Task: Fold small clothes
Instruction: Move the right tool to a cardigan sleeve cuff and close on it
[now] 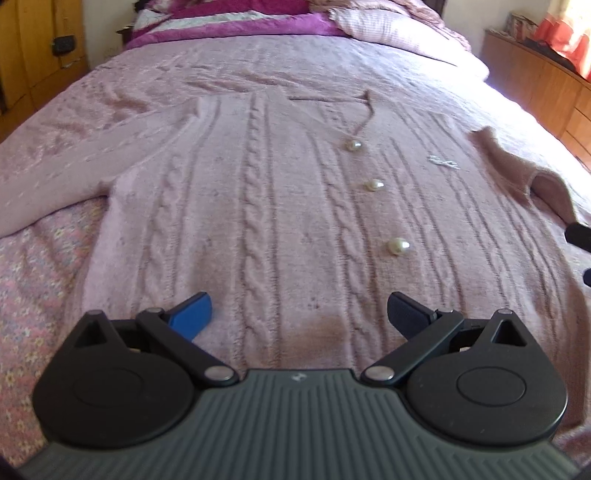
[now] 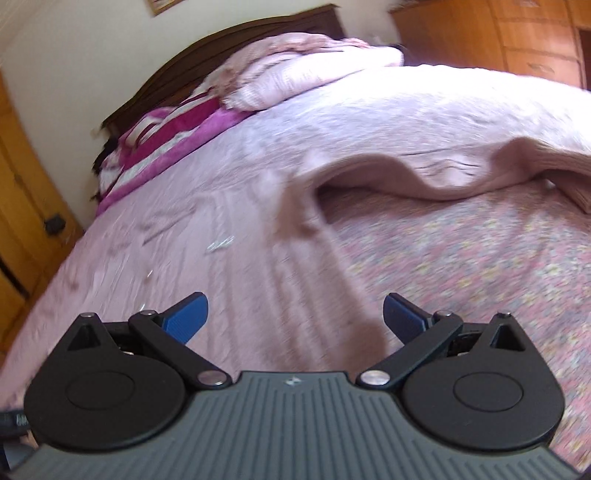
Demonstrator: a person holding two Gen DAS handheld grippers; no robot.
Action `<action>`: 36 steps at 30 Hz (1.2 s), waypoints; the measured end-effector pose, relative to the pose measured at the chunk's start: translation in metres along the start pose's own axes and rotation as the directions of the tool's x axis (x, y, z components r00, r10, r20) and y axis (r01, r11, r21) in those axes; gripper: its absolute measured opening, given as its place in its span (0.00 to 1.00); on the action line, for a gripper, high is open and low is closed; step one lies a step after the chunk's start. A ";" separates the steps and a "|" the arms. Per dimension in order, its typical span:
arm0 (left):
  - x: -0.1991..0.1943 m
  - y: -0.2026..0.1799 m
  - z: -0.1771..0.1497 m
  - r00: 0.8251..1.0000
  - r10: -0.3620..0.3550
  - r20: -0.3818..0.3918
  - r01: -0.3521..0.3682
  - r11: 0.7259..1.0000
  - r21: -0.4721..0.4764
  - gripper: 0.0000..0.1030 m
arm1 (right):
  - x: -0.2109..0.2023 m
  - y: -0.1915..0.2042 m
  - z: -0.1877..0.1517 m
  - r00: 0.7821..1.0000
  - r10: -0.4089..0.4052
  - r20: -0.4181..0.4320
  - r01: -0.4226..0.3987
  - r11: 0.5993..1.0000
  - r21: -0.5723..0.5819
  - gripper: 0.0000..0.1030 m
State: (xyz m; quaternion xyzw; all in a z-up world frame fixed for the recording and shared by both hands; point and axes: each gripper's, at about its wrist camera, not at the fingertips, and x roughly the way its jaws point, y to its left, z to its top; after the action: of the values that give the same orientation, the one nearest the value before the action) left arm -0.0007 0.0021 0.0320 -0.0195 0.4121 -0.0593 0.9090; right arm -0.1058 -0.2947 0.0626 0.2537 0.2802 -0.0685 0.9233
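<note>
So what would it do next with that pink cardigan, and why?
Probably close the right gripper on the rumpled sleeve ahead and fold it across the cardigan. Both grippers are open and empty, the body lies flat, and that sleeve is bunched out to the side.

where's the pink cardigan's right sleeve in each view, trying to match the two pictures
Left wrist view: the right sleeve lies rumpled at the right edge, beside the cardigan body with its pearl buttons.
Right wrist view: the same sleeve arches across the upper right, lifted in a wavy fold above the floral bedspread.
Shared landmark: the magenta striped blanket by the headboard.
</note>
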 end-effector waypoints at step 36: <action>0.038 -0.015 0.009 0.997 0.078 -0.023 -0.076 0.993 0.087 1.00 | 0.073 -0.179 0.105 0.969 -0.187 0.164 0.118 0.926 0.359 0.70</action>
State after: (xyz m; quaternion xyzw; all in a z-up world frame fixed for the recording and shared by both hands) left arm 0.0297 -0.0177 0.0105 0.0361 0.4215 -0.0422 0.9051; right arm -0.0426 -0.5005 0.0203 0.3817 0.1909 -0.2134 0.8788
